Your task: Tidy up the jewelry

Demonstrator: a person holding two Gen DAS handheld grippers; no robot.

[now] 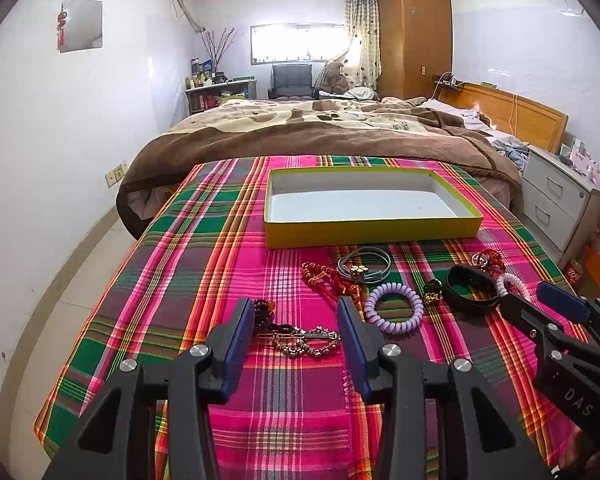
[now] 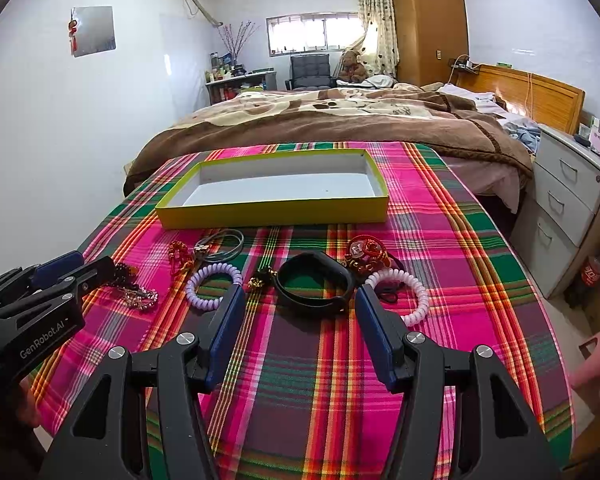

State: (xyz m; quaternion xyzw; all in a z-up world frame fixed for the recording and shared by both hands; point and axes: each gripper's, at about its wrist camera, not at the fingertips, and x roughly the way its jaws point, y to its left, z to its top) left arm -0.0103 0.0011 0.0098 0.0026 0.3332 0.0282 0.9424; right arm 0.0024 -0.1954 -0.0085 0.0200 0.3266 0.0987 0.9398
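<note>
A yellow tray [image 1: 370, 230] with a bare white floor sits at the far side of the plaid table; it also shows in the right wrist view [image 2: 274, 210]. Jewelry lies in front of it. My left gripper [image 1: 296, 308] is open, its fingers either side of a rhinestone clip and bracelet [image 1: 300, 340] and dark beads [image 1: 263, 309]. My right gripper [image 2: 300, 298] is open just before a black band [image 2: 316, 282]. A purple coil tie [image 1: 394, 307], a pale pink coil tie [image 2: 404, 294], a grey hair tie [image 1: 364, 266] and red knot charms [image 1: 324, 276] lie between.
The plaid tablecloth [image 1: 204, 272] covers the table, which drops off at left and right. A bed with a brown blanket [image 1: 300, 132] stands behind the tray. A white drawer unit [image 2: 564, 208] is at the right. A pink stool [image 2: 598, 360] is at the lower right.
</note>
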